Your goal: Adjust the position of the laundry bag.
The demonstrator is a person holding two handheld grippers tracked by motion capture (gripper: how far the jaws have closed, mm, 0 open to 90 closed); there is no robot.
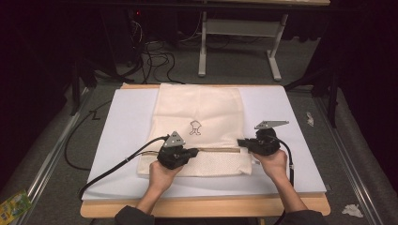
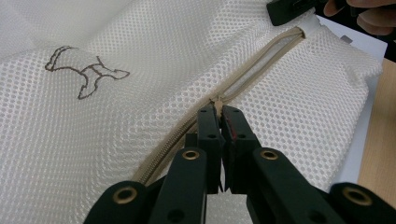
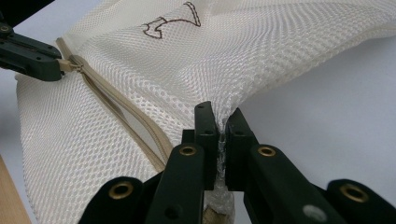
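— Mesh bag (image 1: 199, 126) first: where does it lie?

— Flat on the white sheet (image 1: 122, 140) that covers the tabletop (image 1: 206, 207), its length running away from the person. A small dark line drawing (image 1: 195, 127) is printed near its middle, and a beige zipper (image 1: 216, 150) crosses it from side to side in the near part.

— And the left gripper (image 2: 220, 109)?

— Its fingers are pressed together on the zipper pull (image 2: 216, 100) — the left gripper view shows the little tab pinched right at their tips, partway along the track. Beyond the pull the two sides of the zipper stand apart; nearer the gripper they look joined.

— What about the right gripper (image 3: 222, 122)?

— Closed as well, fingers clamped on a fold of mesh at the bag's right edge, just beside the end of the zipper. The cloth bunches between the tips and rises in a ridge from there. In the right gripper view the left gripper's tips show far off at the pull.

— The hands?

— In the high view each hand holds its gripper low over the bag — one at each side of the zipper line, well apart.
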